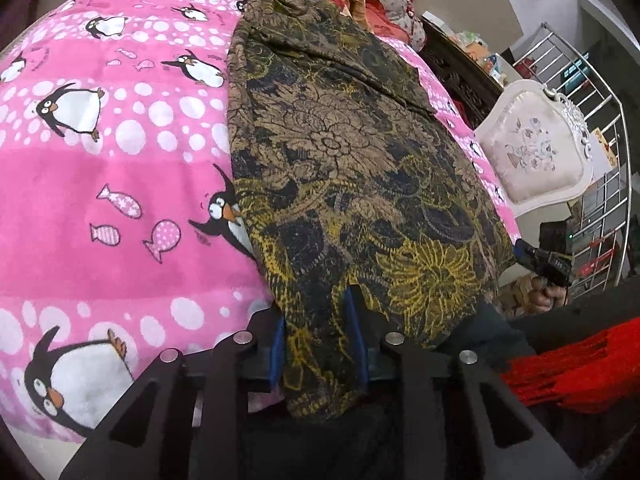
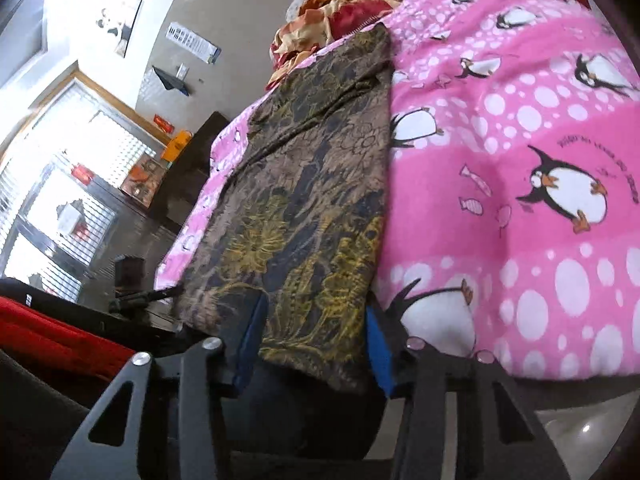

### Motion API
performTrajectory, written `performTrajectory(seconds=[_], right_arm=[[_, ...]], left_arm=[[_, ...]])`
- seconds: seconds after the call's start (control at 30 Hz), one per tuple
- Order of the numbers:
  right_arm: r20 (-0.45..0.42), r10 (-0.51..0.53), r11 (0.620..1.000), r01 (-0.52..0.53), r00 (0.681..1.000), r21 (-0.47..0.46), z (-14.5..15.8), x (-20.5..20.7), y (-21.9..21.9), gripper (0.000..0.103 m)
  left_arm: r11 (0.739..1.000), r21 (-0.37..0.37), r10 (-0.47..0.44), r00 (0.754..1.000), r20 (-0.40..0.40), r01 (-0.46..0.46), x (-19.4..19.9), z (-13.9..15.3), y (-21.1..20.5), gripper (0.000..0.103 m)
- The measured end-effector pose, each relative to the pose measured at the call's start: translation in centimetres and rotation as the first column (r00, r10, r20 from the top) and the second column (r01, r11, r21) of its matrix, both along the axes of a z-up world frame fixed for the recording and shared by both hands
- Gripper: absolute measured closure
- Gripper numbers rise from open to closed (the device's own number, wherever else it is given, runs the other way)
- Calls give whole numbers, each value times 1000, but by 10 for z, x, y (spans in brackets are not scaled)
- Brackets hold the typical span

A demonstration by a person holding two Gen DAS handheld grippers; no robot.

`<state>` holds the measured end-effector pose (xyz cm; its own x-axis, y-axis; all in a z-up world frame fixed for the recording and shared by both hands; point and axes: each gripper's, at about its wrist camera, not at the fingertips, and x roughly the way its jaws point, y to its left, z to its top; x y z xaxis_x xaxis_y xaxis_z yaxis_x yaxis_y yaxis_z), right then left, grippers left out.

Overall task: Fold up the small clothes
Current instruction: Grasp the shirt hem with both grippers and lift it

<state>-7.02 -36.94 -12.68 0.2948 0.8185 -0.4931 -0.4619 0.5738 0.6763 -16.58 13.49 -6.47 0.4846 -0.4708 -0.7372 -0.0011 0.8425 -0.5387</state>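
A brown-and-gold patterned garment (image 1: 352, 152) lies lengthwise along a pink penguin blanket (image 1: 120, 168), its near hem hanging over the bed's edge. The left gripper (image 1: 318, 344) has that hem between its blue pads (image 1: 354, 336), which are set apart with cloth bunched between them; whether they bite firmly cannot be told. The right gripper (image 2: 312, 340) likewise straddles the hem (image 2: 312, 344), its blue pads (image 2: 378, 344) spread to either side of the fabric.

The step in hand looks like taking both near corners for a fold toward the far end. Done well, each grip would close on a single clean edge, both lifting level and together so the cloth carries over without twisting or dragging the blanket.

The left view alone shows a cream upholstered chair (image 1: 536, 140) and metal railing (image 1: 592, 92) beyond the bed, and a hand on the other tool (image 1: 544, 264). The right view alone shows a bright window (image 2: 68, 184) and dark side furniture (image 2: 188, 168).
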Motion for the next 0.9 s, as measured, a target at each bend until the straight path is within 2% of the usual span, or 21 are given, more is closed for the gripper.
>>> performTrajectory(seconds=[0.03,0.1,0.13,0.17,0.23,0.33,0.5,0.6,0.7,0.8,0.9], right_arm=[[-5,-6,1000,6,1000,26,-3,3,1,56],[-1,-24,998,24,1000,57,-4,7,4,67],[2,-19,999,19,1000,47,-4,10,8,76],[14,-15,1000,15,1000,14,-4,10,13,88],[31,-3,1000,4,999,-28,-2,8,17,97],[90,0,1000,1,996,-8,16,-3,10,99],[221,-6,991,-24,975,135,72,-27,-2,100],[315,-1,978,-65,949,198,112,-42,-7,100],[398,5,961,-115,917,252,149,-60,-18,100],[431,-18,949,-121,902,291,169,-68,-33,100],[399,-38,954,-86,916,288,159,-54,-37,100]], left_arm=[[1000,4,2,1000,-1,-2,2,0,-1,96],[1000,12,2,1000,2,-2,4,1,-2,96],[1000,14,0,1000,5,0,4,3,-3,96],[1000,20,2,1000,9,-3,4,4,-4,101],[999,40,21,999,32,-22,2,10,-3,103],[998,56,32,994,108,-38,-6,27,0,103],[999,-18,53,968,246,-50,-22,70,16,103],[999,-54,24,944,330,-6,-39,105,24,103],[993,-60,-74,916,394,106,-60,139,20,103],[988,-51,-114,906,408,147,-63,152,19,103],[994,-67,-54,914,401,88,-38,144,32,103]])
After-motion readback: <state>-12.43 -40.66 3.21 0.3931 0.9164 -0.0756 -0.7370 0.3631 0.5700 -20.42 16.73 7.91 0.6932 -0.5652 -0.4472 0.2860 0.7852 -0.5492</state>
